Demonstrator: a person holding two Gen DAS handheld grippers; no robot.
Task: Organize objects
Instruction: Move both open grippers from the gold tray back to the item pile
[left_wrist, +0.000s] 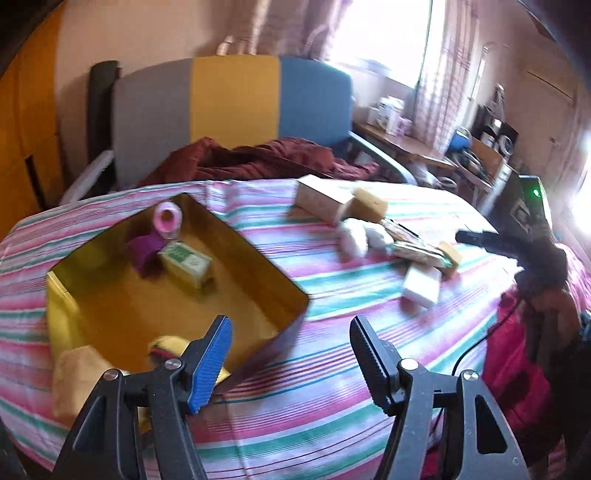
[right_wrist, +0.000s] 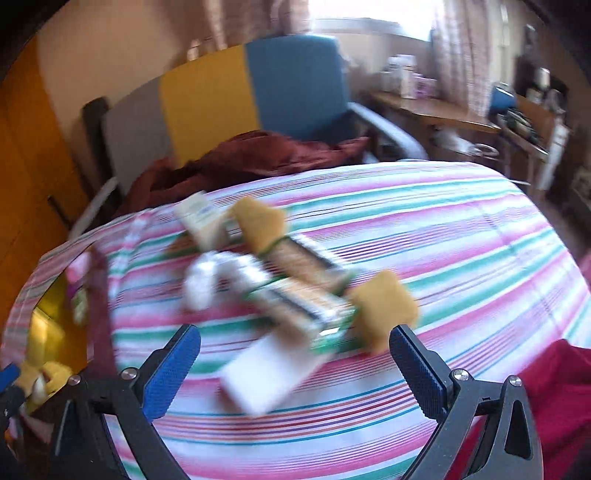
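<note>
A gold open box (left_wrist: 280, 284) lies on the striped cloth (left_wrist: 332, 406). In it are a pink tape roll (left_wrist: 166, 218), a purple item (left_wrist: 142, 251), a green-and-yellow carton (left_wrist: 186, 266) and a yellow toy (left_wrist: 166, 345). My left gripper (left_wrist: 291, 358) is open and empty over the box's near right corner. My right gripper (right_wrist: 295, 365) is open and empty just before a white block (right_wrist: 266, 373). Behind the block lie a wrapped packet (right_wrist: 303, 284), two yellow sponges (right_wrist: 384, 306), a white fluffy item (right_wrist: 201, 284) and a cream carton (right_wrist: 199, 218). The right wrist view is blurred.
A chair (left_wrist: 229, 103) with grey, yellow and blue panels holds a maroon cloth (left_wrist: 258, 158) behind the table. A yellow sponge (left_wrist: 74, 380) lies left of the box. A red cloth (right_wrist: 565, 384) hangs at the right edge. A cluttered desk (left_wrist: 424, 147) stands at the back right.
</note>
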